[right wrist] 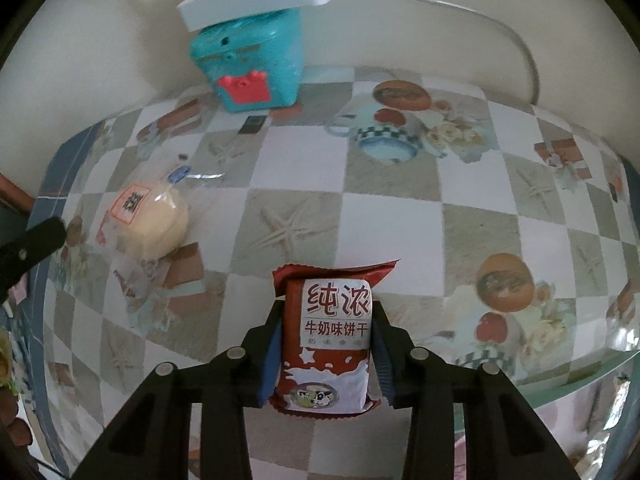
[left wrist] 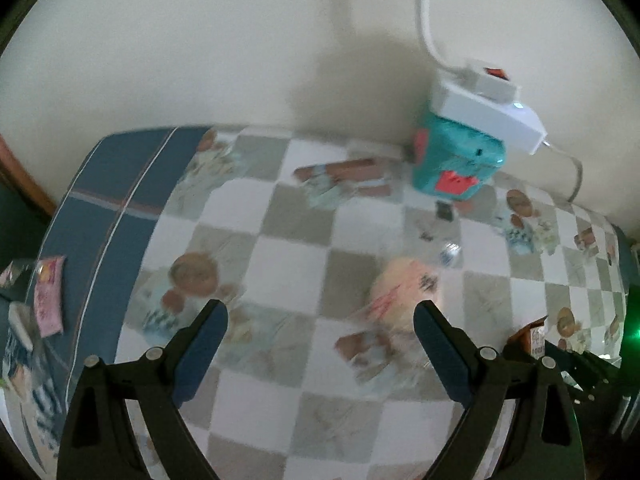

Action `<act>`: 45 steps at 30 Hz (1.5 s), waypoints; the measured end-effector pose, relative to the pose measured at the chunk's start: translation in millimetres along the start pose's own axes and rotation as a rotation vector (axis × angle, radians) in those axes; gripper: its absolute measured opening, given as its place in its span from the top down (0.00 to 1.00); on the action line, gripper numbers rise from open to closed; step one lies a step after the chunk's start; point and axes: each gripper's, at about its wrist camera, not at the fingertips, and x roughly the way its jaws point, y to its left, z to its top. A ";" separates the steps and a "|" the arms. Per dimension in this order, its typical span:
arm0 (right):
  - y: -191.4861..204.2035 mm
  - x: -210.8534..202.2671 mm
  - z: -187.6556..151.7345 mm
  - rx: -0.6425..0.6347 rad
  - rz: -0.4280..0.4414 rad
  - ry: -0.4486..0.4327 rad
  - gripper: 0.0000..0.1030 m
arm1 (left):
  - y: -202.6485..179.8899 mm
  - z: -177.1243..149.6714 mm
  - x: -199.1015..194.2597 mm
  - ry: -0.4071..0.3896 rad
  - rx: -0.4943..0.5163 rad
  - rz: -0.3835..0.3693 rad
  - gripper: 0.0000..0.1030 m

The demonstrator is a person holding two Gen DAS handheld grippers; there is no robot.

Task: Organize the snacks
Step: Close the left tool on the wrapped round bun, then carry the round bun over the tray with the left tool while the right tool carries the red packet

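Right gripper [right wrist: 326,344] clamps biscuit pack [right wrist: 326,344] mid-frame, we judge for carrying | left gripper [left wrist: 320,344] gapes empty beside bun [left wrist: 404,296], lower right

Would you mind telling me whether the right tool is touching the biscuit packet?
Touching: the right wrist view shows the right tool with both pads pressed against the biscuit packet's sides.

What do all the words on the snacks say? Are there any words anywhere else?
"纯浓" in big red letters on the biscuit packet, held in the right gripper.
"牛奶味饼干" below it on the same packet.
A small grey line under that: too blurred to read.
The red-framed label on the wrapped bun: dark characters, too blurred to read.
The pink packet at the table edge: print too blurred to read.
The teal box: no words visible.
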 end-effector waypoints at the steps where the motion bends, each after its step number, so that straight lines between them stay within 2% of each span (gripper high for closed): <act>1: -0.8 -0.7 0.5 -0.001 -0.003 -0.001 0.59 | -4.1 3.7 3.5 -0.001 0.012 0.000 0.08; 4: -5.8 -2.3 3.3 -0.003 -0.014 -0.008 0.59 | -22.0 8.6 10.2 0.007 0.057 0.031 0.08; 7: -9.1 -2.3 7.2 0.000 -0.018 -0.013 0.59 | -35.7 10.1 16.3 0.023 0.089 0.028 0.08; 16: -8.8 -7.7 9.6 -0.018 -0.004 -0.032 0.59 | -59.5 9.2 40.0 0.056 0.131 0.025 0.09; 21: -6.3 -13.9 9.5 -0.037 -0.002 -0.042 0.59 | -65.3 10.3 46.6 0.062 0.142 0.050 0.10; 22: -5.8 -13.9 9.8 -0.038 -0.003 -0.042 0.59 | -65.1 10.7 47.7 0.063 0.137 0.052 0.11; 24: -4.8 -12.9 10.8 -0.035 -0.002 -0.038 0.59 | -65.0 11.4 50.5 0.067 0.138 0.067 0.21; 26: -4.2 -12.2 11.3 -0.032 0.003 -0.034 0.59 | -64.1 11.2 53.5 0.074 0.132 0.076 0.24; 29: -2.7 -13.2 10.7 -0.041 0.004 -0.035 0.59 | -63.5 8.7 54.5 0.072 0.125 0.071 0.42; 32: -2.9 -12.5 9.0 -0.038 0.006 -0.033 0.59 | -64.5 5.9 53.7 0.064 0.131 0.085 0.45; 36: -4.7 -13.3 5.7 -0.030 0.002 -0.031 0.59 | -58.5 0.8 50.3 0.072 0.090 0.092 0.46; 41: -9.0 -18.9 1.3 -0.011 0.009 -0.032 0.59 | -40.3 -15.4 40.1 0.059 -0.031 0.063 0.46; 45: -9.6 -26.5 -2.5 0.001 0.028 -0.036 0.59 | -34.6 -34.3 30.3 0.061 -0.075 0.098 0.46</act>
